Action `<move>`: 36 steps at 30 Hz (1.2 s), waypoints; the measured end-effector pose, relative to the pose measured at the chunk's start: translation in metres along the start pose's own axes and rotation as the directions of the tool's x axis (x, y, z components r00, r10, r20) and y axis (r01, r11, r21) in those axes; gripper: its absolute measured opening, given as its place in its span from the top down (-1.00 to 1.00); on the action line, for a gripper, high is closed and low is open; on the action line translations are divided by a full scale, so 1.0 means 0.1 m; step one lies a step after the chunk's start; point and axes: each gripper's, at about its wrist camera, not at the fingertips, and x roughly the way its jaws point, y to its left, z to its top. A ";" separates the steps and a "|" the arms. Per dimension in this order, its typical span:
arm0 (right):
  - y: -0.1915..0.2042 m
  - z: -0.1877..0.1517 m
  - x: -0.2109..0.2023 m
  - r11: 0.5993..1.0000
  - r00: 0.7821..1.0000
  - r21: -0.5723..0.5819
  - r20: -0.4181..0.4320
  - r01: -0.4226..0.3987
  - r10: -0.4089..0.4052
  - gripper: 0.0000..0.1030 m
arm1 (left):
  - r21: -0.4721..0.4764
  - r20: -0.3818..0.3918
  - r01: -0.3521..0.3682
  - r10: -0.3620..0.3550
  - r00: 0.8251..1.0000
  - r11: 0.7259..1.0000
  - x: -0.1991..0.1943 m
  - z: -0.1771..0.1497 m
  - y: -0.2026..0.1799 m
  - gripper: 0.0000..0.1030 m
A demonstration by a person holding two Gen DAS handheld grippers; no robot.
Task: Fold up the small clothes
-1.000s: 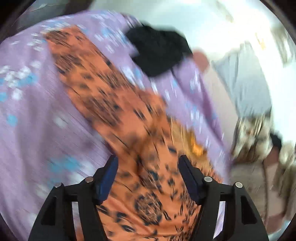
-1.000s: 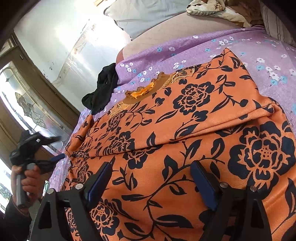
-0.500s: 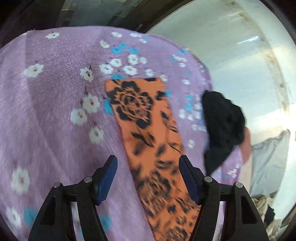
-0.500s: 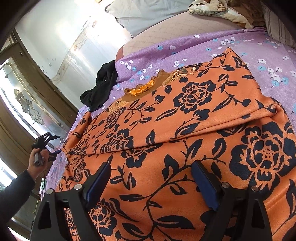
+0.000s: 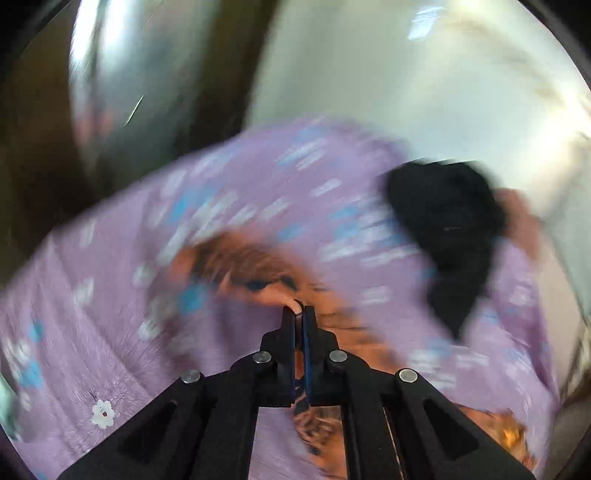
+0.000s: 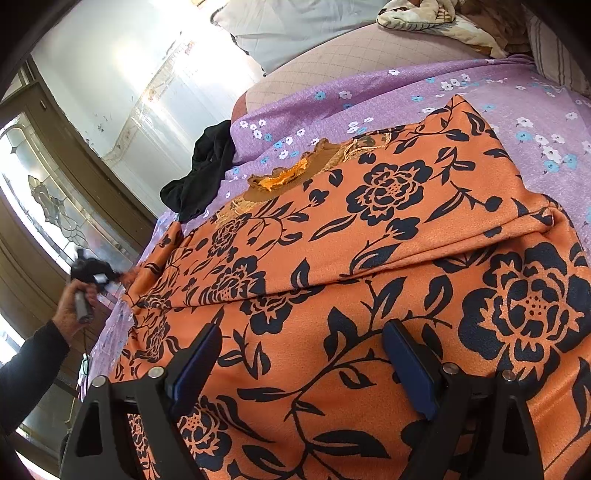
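Note:
An orange garment with black flowers [image 6: 369,258] lies spread on the purple flowered bedsheet [image 6: 406,88], one side folded over. In the left wrist view, blurred by motion, my left gripper [image 5: 297,308] is shut on the end of the garment's sleeve [image 5: 251,273]. In the right wrist view the left gripper [image 6: 92,271] shows at the garment's far left corner, held by a hand. My right gripper [image 6: 303,354] is open, its fingers low over the garment's near part, holding nothing.
A black piece of clothing [image 6: 207,170] lies at the bed's far edge, also in the left wrist view [image 5: 447,229]. A grey pillow [image 6: 295,33] and a patterned blanket [image 6: 436,18] lie at the bed's head. A door with glass [image 6: 55,206] stands left.
My left gripper has closed on the sleeve end; it was open half a second ago. The left view has swung and blurred. The right gripper has hardly moved.

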 end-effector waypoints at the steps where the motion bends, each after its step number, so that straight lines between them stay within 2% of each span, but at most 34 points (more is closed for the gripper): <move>1: 0.00 0.00 0.00 1.000 1.000 -0.001 0.001 -0.001 0.001 -0.77 | 0.058 0.046 0.046 -0.049 0.998 0.997 -0.23 -0.01 -0.25 0.94; 3: 0.00 0.00 -0.01 1.000 1.000 0.000 0.004 -0.004 0.004 -0.77 | 0.169 0.109 0.166 -0.186 0.977 0.972 -0.75 -0.11 -0.81 0.94; 4: -0.01 0.00 -0.01 1.000 1.000 0.001 0.005 -0.005 0.005 -0.77 | 0.236 0.120 0.241 -0.274 0.954 0.941 -1.03 -0.21 -1.16 0.94; 5: -0.01 0.00 -0.02 1.000 1.000 0.002 0.007 -0.007 0.007 -0.77 | 0.277 0.121 0.283 -0.326 0.938 0.918 -1.21 -0.30 -1.38 0.94; 6: -0.01 0.00 -0.02 1.000 1.000 0.003 0.008 -0.008 0.008 -0.77 | 0.330 0.116 0.334 -0.389 0.914 0.883 -1.41 -0.44 -1.68 0.94; 7: -0.01 0.00 -0.03 1.000 1.000 0.005 0.010 -0.011 0.011 -0.77 | 0.389 0.084 0.390 -0.453 0.887 0.835 -1.60 -0.64 -2.03 0.94; 10: -0.03 0.00 -0.05 1.000 1.000 0.011 0.015 -0.023 0.023 -0.77 | 0.452 -0.060 0.512 -0.548 0.834 0.731 -1.76 -1.25 -2.74 0.90; 12: -0.03 0.00 -0.06 0.999 0.999 0.016 0.019 -0.032 0.032 -0.77 | 0.478 -0.180 0.569 -0.559 0.810 0.670 -1.62 -1.66 -3.09 0.87; 13: -0.04 0.00 -0.06 0.999 0.999 0.017 0.020 -0.035 0.035 -0.77 | 0.478 -0.252 0.591 -0.543 0.801 0.650 -1.53 -1.89 -3.23 0.74; 14: -0.04 0.00 -0.06 0.999 0.999 0.019 0.021 -0.038 0.038 -0.77 | 0.488 -0.366 0.612 -0.491 0.790 0.622 -1.33 -2.19 -3.37 0.39; 15: -0.04 0.00 -0.07 0.999 0.999 0.021 0.022 -0.041 0.041 -0.77 | 0.516 -0.455 0.607 -0.407 0.792 0.604 -1.13 -2.42 -3.46 0.22; 16: -0.05 0.00 -0.08 0.999 0.999 0.023 0.023 -0.045 0.045 -0.77 | 0.540 -0.499 0.581 -0.324 0.804 0.609 -0.96 -2.59 -3.48 0.19; 17: -0.06 0.00 -0.08 0.998 0.998 0.026 0.025 -0.050 0.050 -0.77 | 0.562 -0.517 0.531 -0.232 0.824 0.634 -0.73 -2.75 -3.40 0.19; 18: -0.06 0.00 -0.09 0.998 0.998 0.027 0.026 -0.053 0.052 -0.77 | 0.570 -0.512 0.493 -0.185 0.839 0.657 -0.63 -2.81 -3.31 0.19; 19: -0.07 0.00 -0.10 0.998 0.998 0.029 0.028 -0.056 0.055 -0.77 | 0.565 -0.489 0.445 -0.153 0.859 0.695 -0.54 -2.79 -3.13 0.19; 20: -0.08 0.00 -0.10 0.998 0.998 0.030 0.029 -0.059 0.058 -0.77 | 0.546 -0.473 0.428 -0.157 0.867 0.720 -0.56 -2.76 -3.00 0.18; 21: -0.08 0.00 -0.10 0.998 0.998 0.031 0.028 -0.058 0.057 -0.77 | 0.501 -0.448 0.418 -0.186 0.874 0.758 -0.59 -2.65 -2.81 0.17; 22: -0.08 0.00 -0.10 0.998 0.998 0.030 0.027 -0.056 0.055 -0.77 | 0.467 -0.419 0.405 -0.206 0.884 0.787 -0.65 -2.56 -2.63 0.08; 23: -0.08 0.01 -0.10 0.998 0.998 0.028 0.024 -0.052 0.051 -0.77 | 0.433 -0.367 0.371 -0.215 0.905 0.822 -0.65 -2.42 -2.42 -0.12; 25: -0.07 0.03 -0.10 0.998 0.999 0.036 0.013 -0.045 0.045 -0.77 | 0.394 -0.284 0.300 -0.196 0.939 0.869 -0.62 -2.25 -2.05 -0.34; 26: -0.04 0.06 -0.11 0.999 1.000 0.040 -0.010 -0.022 0.023 -0.76 | 0.388 -0.266 0.269 -0.173 0.948 0.882 -0.62 -2.23 -1.94 -0.34; 28: 0.02 0.15 -0.14 0.997 0.998 0.073 -0.060 -0.016 0.020 -0.76 | 0.377 -0.279 0.216 -0.112 0.954 0.901 -0.40 -2.18 -1.69 -0.34; 29: 0.04 0.25 -0.25 0.992 0.998 0.113 -0.039 -0.055 0.059 -0.76 | 0.370 -0.302 0.182 -0.068 0.951 0.911 -0.25 -2.20 -1.58 -0.33; 31: 0.10 0.49 -0.40 0.989 0.996 0.119 0.020 -0.088 0.086 -0.76 | 0.363 -0.341 0.129 0.003 0.940 0.923 -0.04 -2.26 -1.38 -0.38; 32: 0.13 0.64 -0.44 0.987 0.994 0.121 0.037 -0.104 0.100 -0.77 | 0.345 -0.319 0.160 -0.045 0.947 0.925 -0.05 -2.27 -1.31 -0.38; 35: 0.04 1.10 -0.24 0.967 0.982 0.178 -0.010 -0.184 0.189 -0.79 | 0.401 -0.278 0.140 -0.026 0.960 0.905 -0.10 -2.33 -1.34 -0.39; 36: -0.04 1.20 -0.10 0.972 0.986 0.184 -0.048 -0.146 0.157 -0.79 | 0.406 -0.269 0.139 -0.027 0.963 0.903 -0.09 -2.35 -1.35 -0.39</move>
